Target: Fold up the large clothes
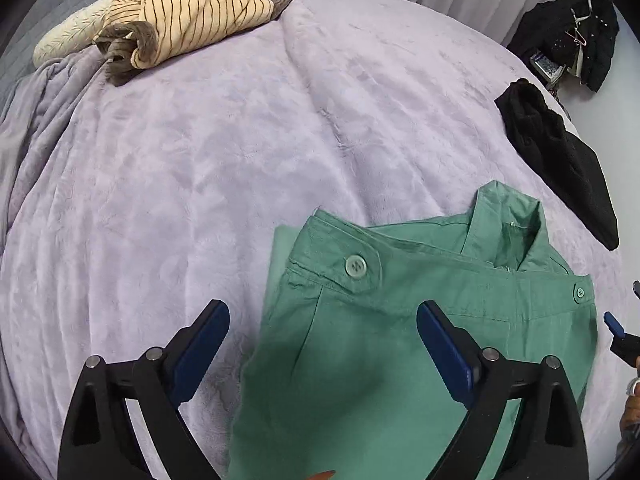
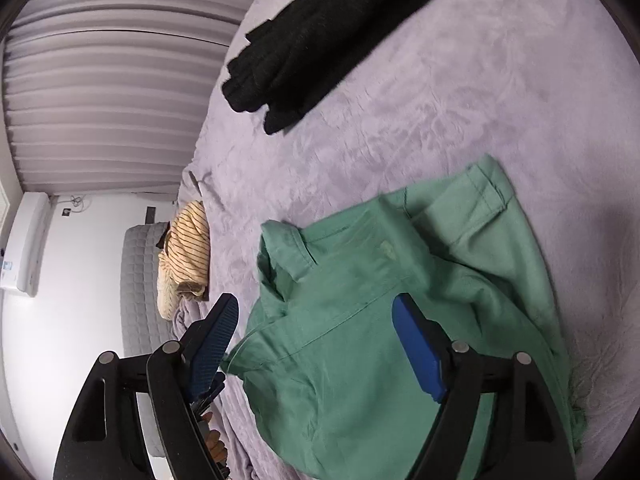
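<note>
A green buttoned garment [image 1: 400,344] lies partly folded on the lilac blanket [image 1: 200,160], collar and button tab facing up. It also shows in the right wrist view [image 2: 380,340]. My left gripper [image 1: 323,338] is open and empty, hovering just above the garment's left edge. My right gripper [image 2: 316,342] is open and empty, above the garment's collar side. The right gripper's blue tip shows at the right edge of the left wrist view [image 1: 614,324].
A striped yellow garment [image 1: 192,20] lies bunched at the far end of the bed, also in the right wrist view [image 2: 188,256]. A black garment [image 1: 560,160] lies to the right, also in the right wrist view [image 2: 304,40]. Dark clothes with hangers [image 1: 572,36] sit beyond the bed. Curtains [image 2: 100,100] hang behind.
</note>
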`<action>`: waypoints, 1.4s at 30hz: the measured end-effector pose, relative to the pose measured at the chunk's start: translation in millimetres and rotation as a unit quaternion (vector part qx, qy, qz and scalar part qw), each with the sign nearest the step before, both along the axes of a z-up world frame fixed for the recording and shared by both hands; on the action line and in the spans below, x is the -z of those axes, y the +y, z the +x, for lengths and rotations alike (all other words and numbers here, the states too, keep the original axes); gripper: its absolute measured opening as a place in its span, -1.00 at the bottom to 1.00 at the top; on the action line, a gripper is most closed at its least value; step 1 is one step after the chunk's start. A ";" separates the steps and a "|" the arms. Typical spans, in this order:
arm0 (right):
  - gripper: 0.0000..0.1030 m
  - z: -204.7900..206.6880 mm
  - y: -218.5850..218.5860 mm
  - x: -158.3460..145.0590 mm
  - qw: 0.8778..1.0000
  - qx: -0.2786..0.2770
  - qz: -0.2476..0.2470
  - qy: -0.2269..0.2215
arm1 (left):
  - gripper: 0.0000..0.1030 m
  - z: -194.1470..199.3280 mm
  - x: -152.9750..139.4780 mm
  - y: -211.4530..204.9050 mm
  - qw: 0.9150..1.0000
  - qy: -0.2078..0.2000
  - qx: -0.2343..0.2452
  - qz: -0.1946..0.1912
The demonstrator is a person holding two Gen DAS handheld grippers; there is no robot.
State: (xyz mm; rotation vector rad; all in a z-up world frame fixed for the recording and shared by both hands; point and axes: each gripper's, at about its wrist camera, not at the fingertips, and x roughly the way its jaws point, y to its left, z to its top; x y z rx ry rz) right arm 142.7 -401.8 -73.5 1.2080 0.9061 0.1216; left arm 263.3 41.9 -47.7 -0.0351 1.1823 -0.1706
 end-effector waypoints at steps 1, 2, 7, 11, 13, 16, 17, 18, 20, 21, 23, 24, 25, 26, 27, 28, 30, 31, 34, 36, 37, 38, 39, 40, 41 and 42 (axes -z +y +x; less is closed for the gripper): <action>0.60 -1.2 -3.0 -7.1 1.000 -0.002 -0.013 -0.003 | 0.85 1.1 -3.0 4.1 1.000 -0.003 -0.003 0.001; 0.60 -1.4 -5.5 -13.1 0.999 -0.003 -0.034 0.003 | 0.85 1.5 -5.4 7.6 1.000 -0.008 -0.005 0.005; -0.36 -1.5 0.0 -19.4 0.991 -0.037 -0.123 0.029 | 0.85 -3.6 7.2 8.1 1.000 0.002 -0.002 0.007; -0.91 0.8 23.1 5.3 0.983 -0.075 -0.160 0.055 | 0.85 -13.8 48.4 -6.7 0.999 0.016 0.006 0.039; -0.91 4.1 27.6 26.1 0.971 -0.082 -0.206 0.086 | 0.85 -14.0 75.6 -7.5 0.997 0.027 -0.005 0.076; -1.00 -1.8 9.0 64.8 0.966 -0.056 -0.216 0.129 | 0.88 -13.3 104.2 9.8 0.997 0.052 -0.027 0.056; -1.00 -6.1 1.8 71.5 0.972 -0.045 -0.197 0.123 | 0.88 -13.9 104.5 16.3 0.997 0.052 -0.034 0.045; -1.00 -10.1 -3.4 73.9 0.975 -0.037 -0.184 0.117 | 0.88 -14.4 102.3 21.2 0.997 0.052 -0.038 0.044; -1.00 -14.1 -5.4 67.6 0.970 -0.039 -0.207 0.121 | 0.88 -17.0 93.0 27.6 0.996 0.044 -0.038 0.069; -1.00 -15.6 -5.0 63.9 0.967 -0.043 -0.220 0.124 | 0.88 -19.4 87.4 30.9 0.995 0.041 -0.038 0.082; -1.00 -22.4 -5.4 54.5 0.960 -0.041 -0.238 0.139 | 0.88 -28.6 73.5 38.8 0.995 0.034 -0.032 0.087; -1.00 -28.1 -6.3 49.0 0.960 -0.037 -0.240 0.141 | 0.88 -36.3 65.9 42.2 0.995 0.030 -0.027 0.087; -1.00 -35.8 -6.3 42.0 0.960 -0.032 -0.239 0.139 | 0.88 -44.3 60.6 44.2 0.996 0.028 -0.022 0.086; -0.99 -43.2 -4.3 34.3 0.961 -0.031 -0.239 0.135 | 0.88 -51.6 57.3 45.1 0.996 0.026 -0.018 0.087; -0.97 -52.3 0.2 26.2 0.962 -0.033 -0.240 0.129 | 0.88 -61.2 55.8 44.8 0.996 0.026 -0.012 0.089; -0.95 -61.8 7.5 18.9 0.962 -0.041 -0.238 0.124 | 0.88 -70.9 57.1 45.0 0.995 0.030 -0.008 0.094; -0.94 -82.2 24.6 10.3 0.962 -0.053 -0.241 0.119 | 0.88 -87.5 64.6 45.6 0.994 0.039 -0.003 0.099; -0.94 -90.7 32.9 9.7 0.962 -0.060 -0.240 0.119 | 0.88 -94.1 71.8 46.0 0.994 0.046 -0.001 0.104; -0.94 -114.2 56.6 24.8 0.951 -0.093 -0.258 0.145 | 0.88 -109.5 93.3 50.2 0.991 0.062 0.002 0.121; -0.94 -126.1 60.8 44.6 0.938 -0.100 -0.275 0.184 | 0.88 -116.3 101.7 54.9 0.991 0.056 0.008 0.124; -0.96 -131.7 59.4 50.5 0.937 -0.098 -0.276 0.193 | 0.88 -117.6 102.7 57.1 0.991 0.058 0.007 0.119; -1.00 -137.2 56.0 58.7 0.937 -0.095 -0.271 0.197 | 0.88 -118.7 102.6 59.4 0.992 0.062 0.004 0.114; -1.00 -142.4 51.6 63.1 0.941 -0.089 -0.261 0.193 | 0.88 -119.2 100.7 60.9 0.992 0.063 0.002 0.112; -1.00 -146.7 47.5 63.8 0.945 -0.083 -0.255 0.190 | 0.88 -120.4 97.7 62.4 0.991 0.061 0.001 0.116; -1.00 -147.9 46.0 63.2 0.944 -0.081 -0.257 0.191 | 0.88 -121.7 94.9 63.4 0.991 0.059 0.002 0.122; -1.00 -149.3 45.7 60.4 0.942 -0.080 -0.263 0.194 | 0.88 -123.3 92.5 64.9 0.990 0.059 0.002 0.126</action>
